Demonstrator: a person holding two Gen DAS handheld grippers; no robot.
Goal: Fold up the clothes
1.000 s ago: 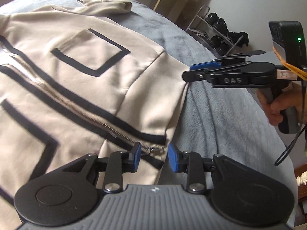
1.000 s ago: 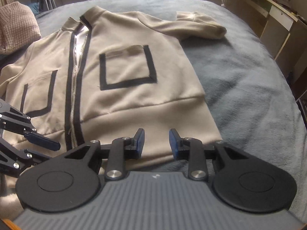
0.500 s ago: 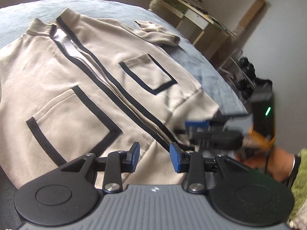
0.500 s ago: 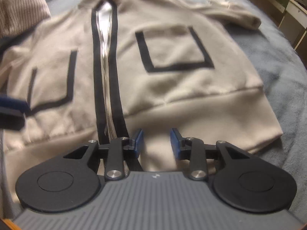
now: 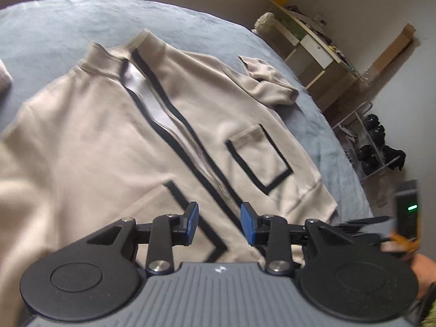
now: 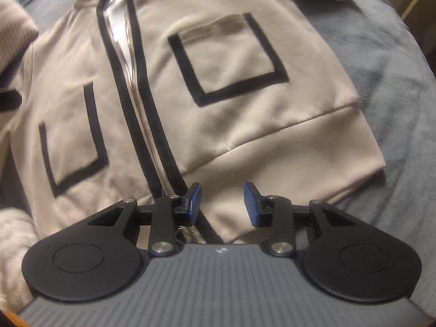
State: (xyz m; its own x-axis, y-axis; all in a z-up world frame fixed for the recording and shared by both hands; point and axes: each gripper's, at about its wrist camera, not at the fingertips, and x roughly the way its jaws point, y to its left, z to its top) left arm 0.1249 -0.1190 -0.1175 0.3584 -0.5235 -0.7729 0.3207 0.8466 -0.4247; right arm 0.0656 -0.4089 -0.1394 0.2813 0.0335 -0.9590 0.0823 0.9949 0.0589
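A beige zip jacket (image 5: 114, 136) with black trim and two black-edged pockets lies front up on a grey-blue bed (image 5: 54, 24), collar far, hem near. My left gripper (image 5: 218, 223) hovers open over the hem, left of the zipper, holding nothing. My right gripper (image 6: 222, 204) is open above the hem band (image 6: 286, 163) just right of the zipper (image 6: 141, 120), also holding nothing. The right gripper also shows, blurred, at the right edge of the left wrist view (image 5: 362, 224). One sleeve (image 5: 272, 87) lies bent at the far right of the jacket.
A pink knitted garment (image 6: 13, 38) lies at the left beside the jacket. Beyond the bed's right side stand a desk with shelves (image 5: 313, 54) and a wire rack with dark shoes (image 5: 373, 141). A hand (image 5: 422, 269) holds the right gripper's handle.
Both grippers have moved inward over the jacket's hem toward the zipper. The left view has swung from the hem corner to the whole jacket. Both stay open.
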